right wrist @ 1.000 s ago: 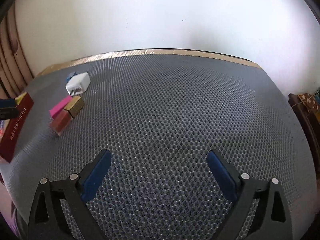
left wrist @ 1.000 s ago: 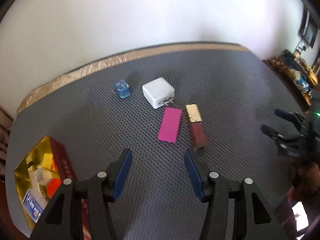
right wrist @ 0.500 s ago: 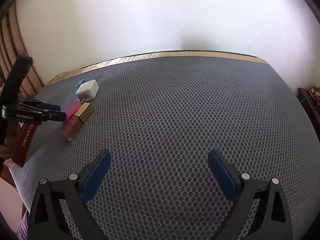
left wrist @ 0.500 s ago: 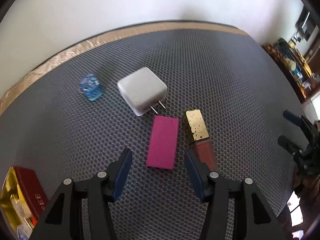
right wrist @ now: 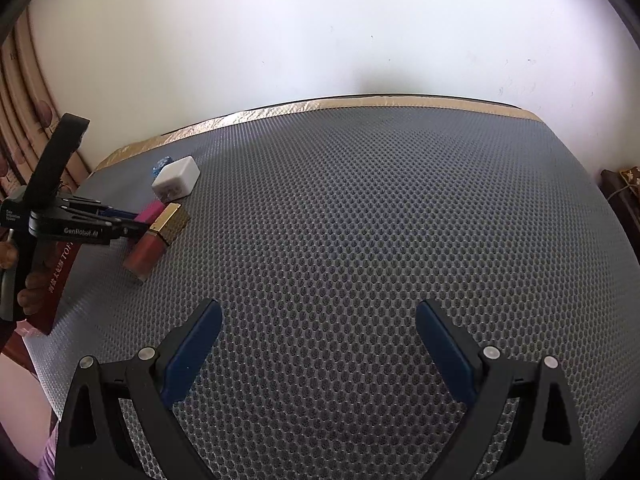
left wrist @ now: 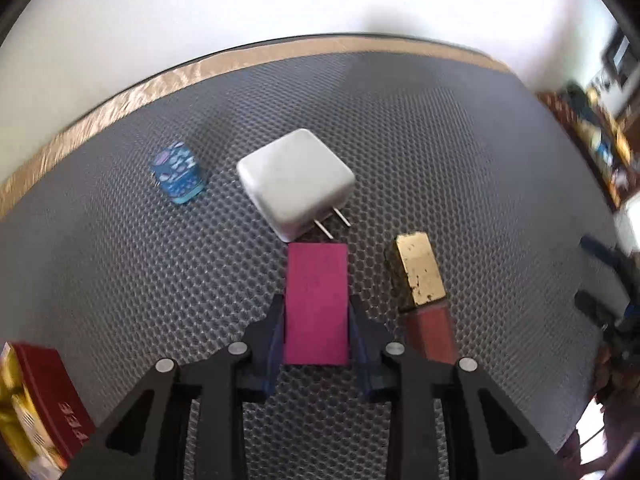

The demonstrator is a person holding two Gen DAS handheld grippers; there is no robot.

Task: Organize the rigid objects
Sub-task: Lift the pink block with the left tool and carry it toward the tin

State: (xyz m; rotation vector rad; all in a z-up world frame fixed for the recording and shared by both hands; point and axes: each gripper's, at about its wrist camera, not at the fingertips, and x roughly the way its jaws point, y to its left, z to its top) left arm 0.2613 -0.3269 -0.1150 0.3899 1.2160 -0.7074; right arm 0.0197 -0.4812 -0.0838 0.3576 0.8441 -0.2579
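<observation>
On the mat, left tongs [left wrist: 316, 320] just narrowed, pinching pink block [left wrist: 316, 300], right tongs [right wrist: 318, 344] spread.

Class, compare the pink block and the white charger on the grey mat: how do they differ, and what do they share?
The pink block is flat, long and magenta; the white charger is thicker, squarish and rounded. The charger has two metal prongs; the block has none. The block sits between the left gripper's jaws; the charger lies free. Both rest on the mat.

pink block [left wrist: 316, 304]: flat, between blue pads | charger [left wrist: 295, 188]: white, prongs toward block | gloss [left wrist: 424, 296]: gold cap, lying beside | blue jar [left wrist: 178, 173]: apart, left
</observation>
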